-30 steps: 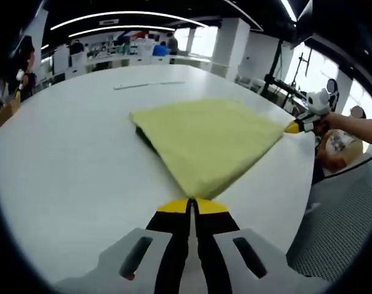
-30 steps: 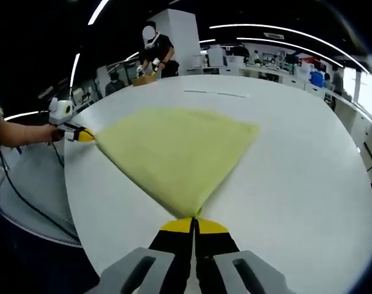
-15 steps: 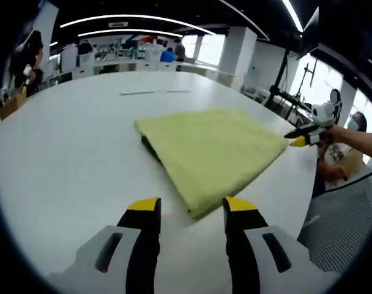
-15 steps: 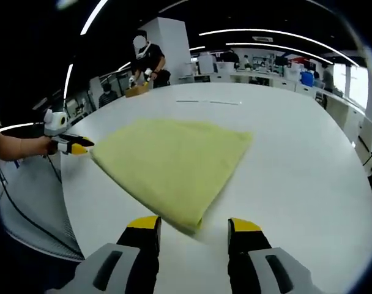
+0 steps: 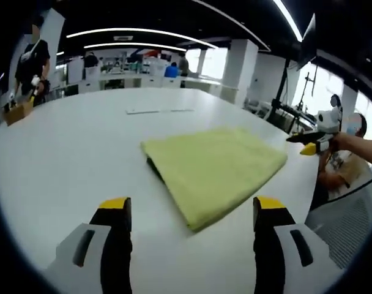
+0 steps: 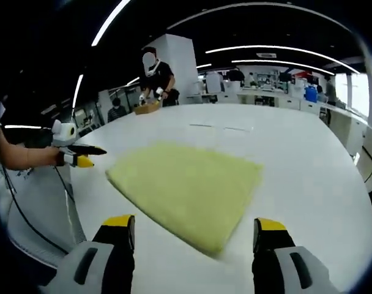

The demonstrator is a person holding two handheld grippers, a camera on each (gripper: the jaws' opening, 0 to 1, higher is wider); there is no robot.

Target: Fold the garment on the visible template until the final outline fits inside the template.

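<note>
A folded yellow-green garment (image 5: 213,165) lies flat on the white table (image 5: 76,153); a dark edge shows under its left side. My left gripper (image 5: 192,211) is open, pulled back from the garment's near corner, nothing between its fingers. In the right gripper view the same garment (image 6: 189,187) lies ahead of my right gripper (image 6: 195,225), which is open and clear of the cloth. The right gripper (image 5: 313,142) also appears at the far right of the left gripper view, off the garment's corner. The left gripper (image 6: 79,156) appears at the left of the right gripper view, held by a hand.
Thin pale strips (image 5: 158,111) lie on the table beyond the garment. A person (image 6: 154,76) stands at the far table edge by a cardboard box (image 6: 147,108). Another person (image 5: 348,153) sits beyond the table's right edge. Desks and people fill the background.
Both grippers let go of the garment's corners, opened wide and pulled back. The garment dropped flat on the table.
</note>
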